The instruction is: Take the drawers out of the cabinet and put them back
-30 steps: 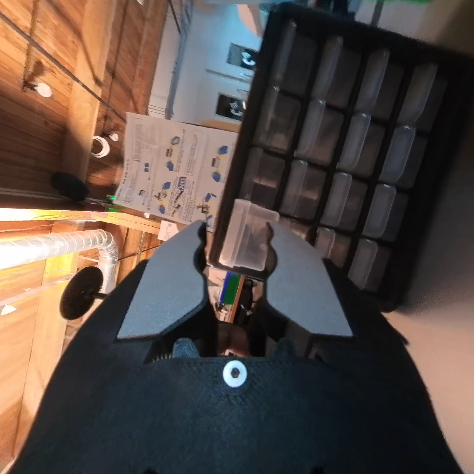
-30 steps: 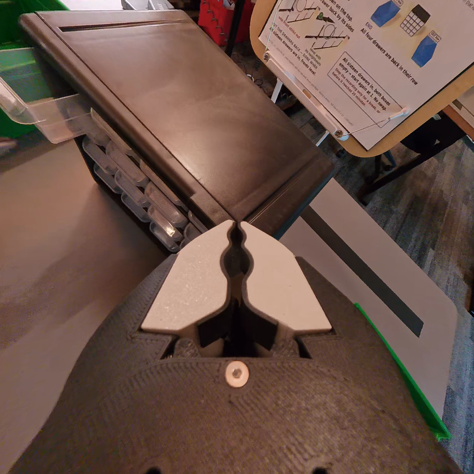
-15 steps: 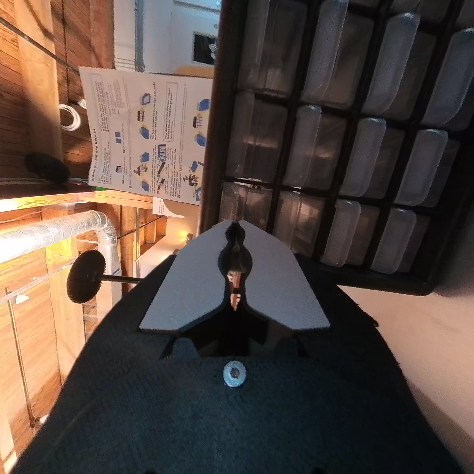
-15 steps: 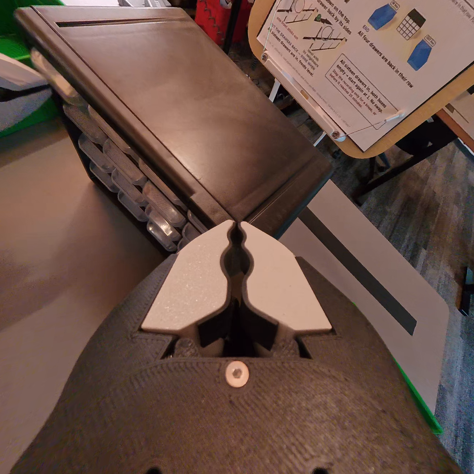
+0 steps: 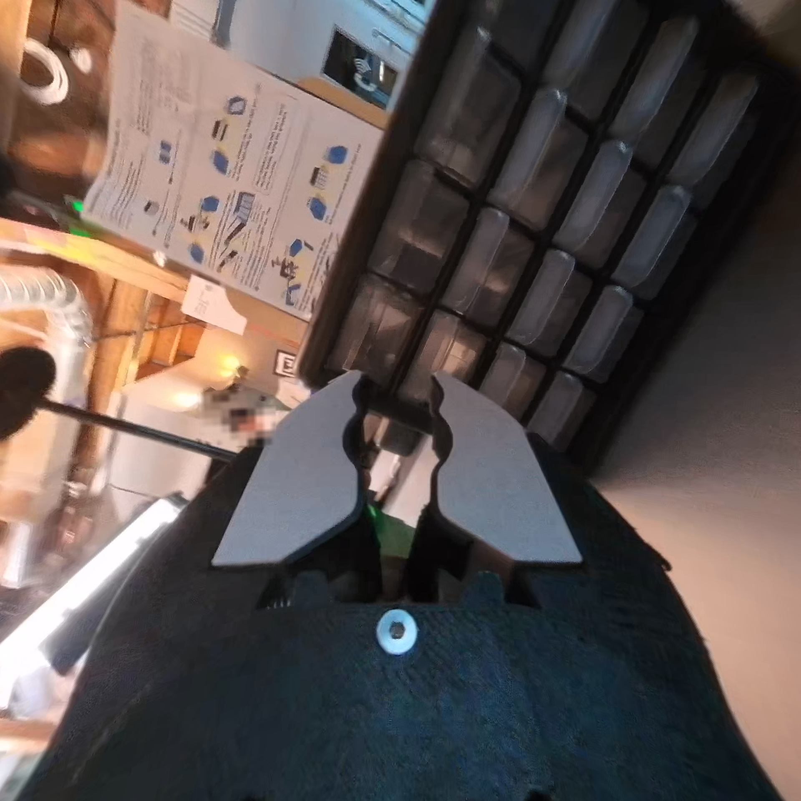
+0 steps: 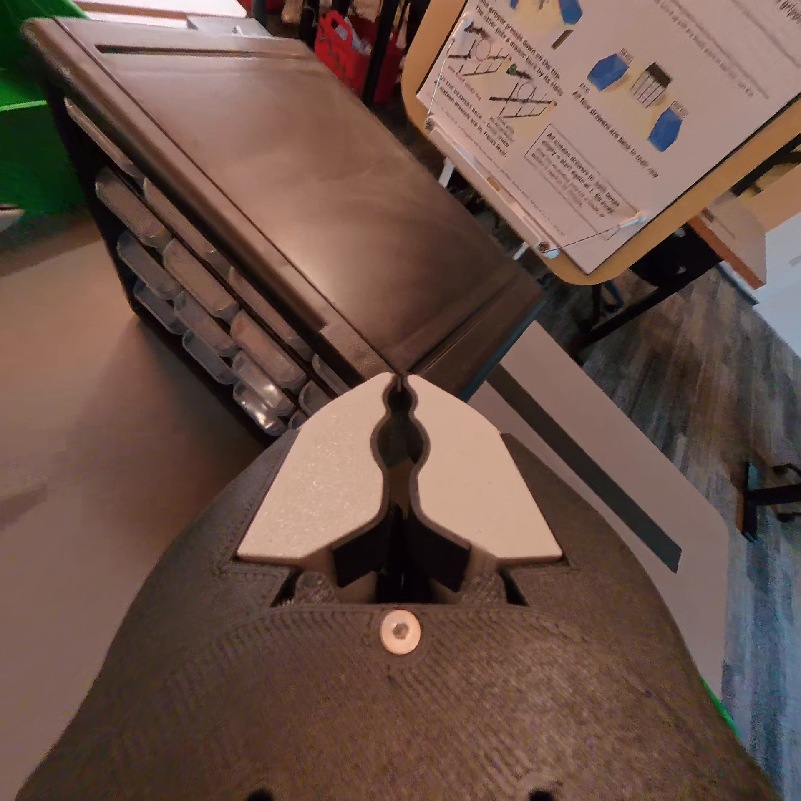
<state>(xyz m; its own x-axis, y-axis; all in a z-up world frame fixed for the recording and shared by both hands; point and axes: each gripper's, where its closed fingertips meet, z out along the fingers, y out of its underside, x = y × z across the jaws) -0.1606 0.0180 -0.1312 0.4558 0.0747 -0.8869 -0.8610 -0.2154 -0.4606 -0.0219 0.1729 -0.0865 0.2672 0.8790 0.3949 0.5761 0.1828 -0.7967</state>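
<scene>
cabinet (image 6: 277, 182): glossy dark plastic | drawers (image 5: 511, 268): clear plastic | right tongs (image 6: 401, 381): matt, grainy

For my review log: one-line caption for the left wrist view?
Open left gripper empty at the black cabinet corner, all visible clear drawers seated.

Wood-panelled wall (image 5: 26, 130) and silver duct (image 5: 52, 294) (blurred), grey plank floor (image 6: 711, 390), warm lamp glow (image 5: 227, 362)

Black cabinet (image 6: 303, 182), clear drawers (image 5: 542, 182), grey table (image 6: 65, 390).
</scene>
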